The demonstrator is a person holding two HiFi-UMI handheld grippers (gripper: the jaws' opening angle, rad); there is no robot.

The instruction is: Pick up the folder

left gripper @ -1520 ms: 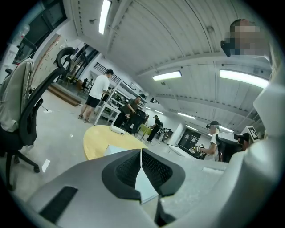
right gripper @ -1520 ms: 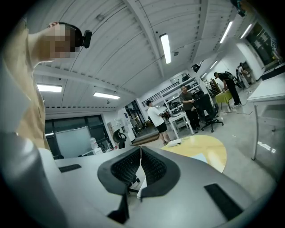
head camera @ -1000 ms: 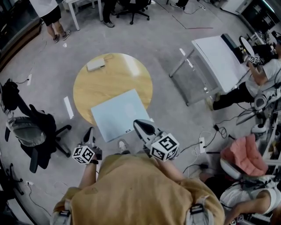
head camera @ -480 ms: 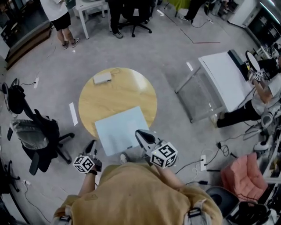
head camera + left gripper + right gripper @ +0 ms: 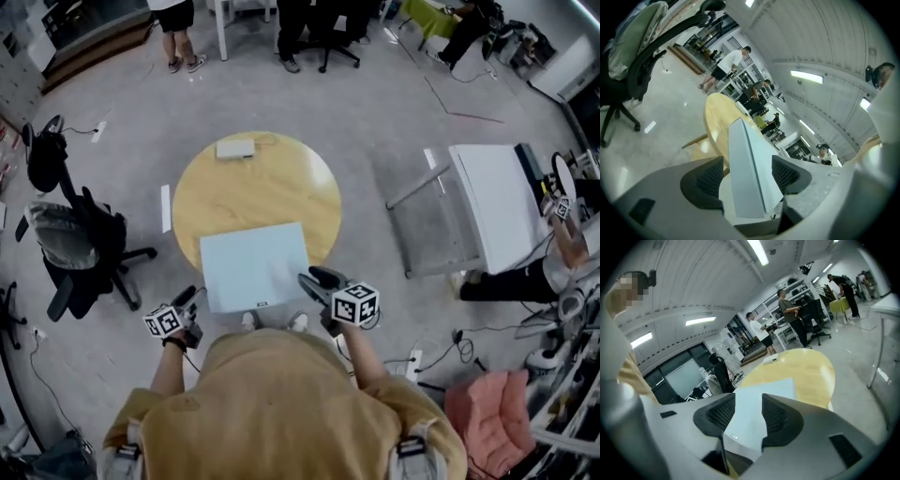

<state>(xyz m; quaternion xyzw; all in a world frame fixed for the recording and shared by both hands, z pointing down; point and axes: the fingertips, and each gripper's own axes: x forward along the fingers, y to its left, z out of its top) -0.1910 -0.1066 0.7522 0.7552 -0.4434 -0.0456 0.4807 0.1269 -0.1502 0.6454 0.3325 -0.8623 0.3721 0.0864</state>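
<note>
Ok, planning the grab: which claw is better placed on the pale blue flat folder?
Left, probably: left claw, jaws just opened, straddles the folder edge; right claw, also just opened, faces its top.

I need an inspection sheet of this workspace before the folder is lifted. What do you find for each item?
Surface: round wooden table.
Job's things: pale blue folder lies flat, near edge overhanging the table rim.
Clutter: small pale box at the far edge.
Grippers: left hand-held gripper and right hand-held gripper have just been opening; folder shows in each gap, pads not pressing.
Cables: loose cables on the floor, right side.
Surroundings: black office chair left, white table right, people standing beyond.
</note>
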